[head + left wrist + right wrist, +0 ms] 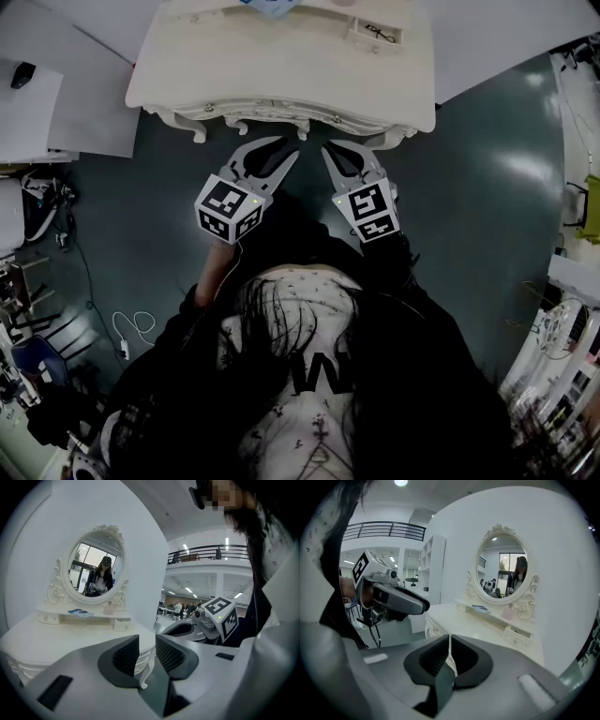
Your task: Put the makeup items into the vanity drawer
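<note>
Vanity drawer (435,629) at twelve o'clock must be pulled open next; left gripper (275,150) is held apart, right gripper (342,155) closed, both empty

Place: open lab hall — mezzanine railing (206,550) | floor cables (131,328) | staged vanity (281,66)

Cream-white vanity (281,75) on dark teal-grey floor (487,187). Pale pink bottle (509,611) and blue card (480,607) on the vanity's shelf. Black-and-white square markers on grey left gripper (272,155) and right gripper (337,155).

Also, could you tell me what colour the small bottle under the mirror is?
The bottle is pale pink, clearest in the right gripper view.
</note>
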Action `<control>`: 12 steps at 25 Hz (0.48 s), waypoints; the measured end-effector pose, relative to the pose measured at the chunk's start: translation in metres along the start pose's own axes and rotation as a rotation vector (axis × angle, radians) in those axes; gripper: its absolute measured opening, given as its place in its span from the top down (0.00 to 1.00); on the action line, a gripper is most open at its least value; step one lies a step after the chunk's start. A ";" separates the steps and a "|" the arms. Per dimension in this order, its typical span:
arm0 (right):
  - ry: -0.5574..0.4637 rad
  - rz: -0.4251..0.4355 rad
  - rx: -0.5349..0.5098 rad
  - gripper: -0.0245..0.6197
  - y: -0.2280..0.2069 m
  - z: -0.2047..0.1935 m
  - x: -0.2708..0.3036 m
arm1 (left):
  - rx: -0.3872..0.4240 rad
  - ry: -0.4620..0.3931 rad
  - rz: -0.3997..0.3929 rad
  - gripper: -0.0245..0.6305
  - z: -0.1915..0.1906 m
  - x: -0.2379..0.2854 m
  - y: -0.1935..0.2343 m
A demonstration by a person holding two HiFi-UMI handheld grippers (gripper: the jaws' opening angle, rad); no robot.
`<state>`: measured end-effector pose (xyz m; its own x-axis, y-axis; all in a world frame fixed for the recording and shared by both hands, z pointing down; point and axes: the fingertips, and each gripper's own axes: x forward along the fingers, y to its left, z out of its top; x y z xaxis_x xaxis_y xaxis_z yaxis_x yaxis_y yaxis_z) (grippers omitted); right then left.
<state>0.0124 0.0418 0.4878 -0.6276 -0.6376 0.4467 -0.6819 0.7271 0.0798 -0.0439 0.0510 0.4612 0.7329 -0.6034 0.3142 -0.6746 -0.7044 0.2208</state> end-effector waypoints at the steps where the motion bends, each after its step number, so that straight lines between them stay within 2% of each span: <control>1: -0.004 -0.001 0.000 0.92 0.001 -0.002 -0.006 | 0.002 0.001 0.002 0.80 -0.001 0.000 -0.007; 12: -0.019 0.052 -0.018 0.95 0.026 -0.033 -0.066 | -0.007 -0.005 0.040 0.80 -0.029 -0.010 -0.079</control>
<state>0.0487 0.1111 0.4892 -0.6691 -0.6035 0.4337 -0.6414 0.7637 0.0730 -0.0009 0.1235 0.4677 0.7055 -0.6330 0.3187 -0.7041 -0.6770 0.2141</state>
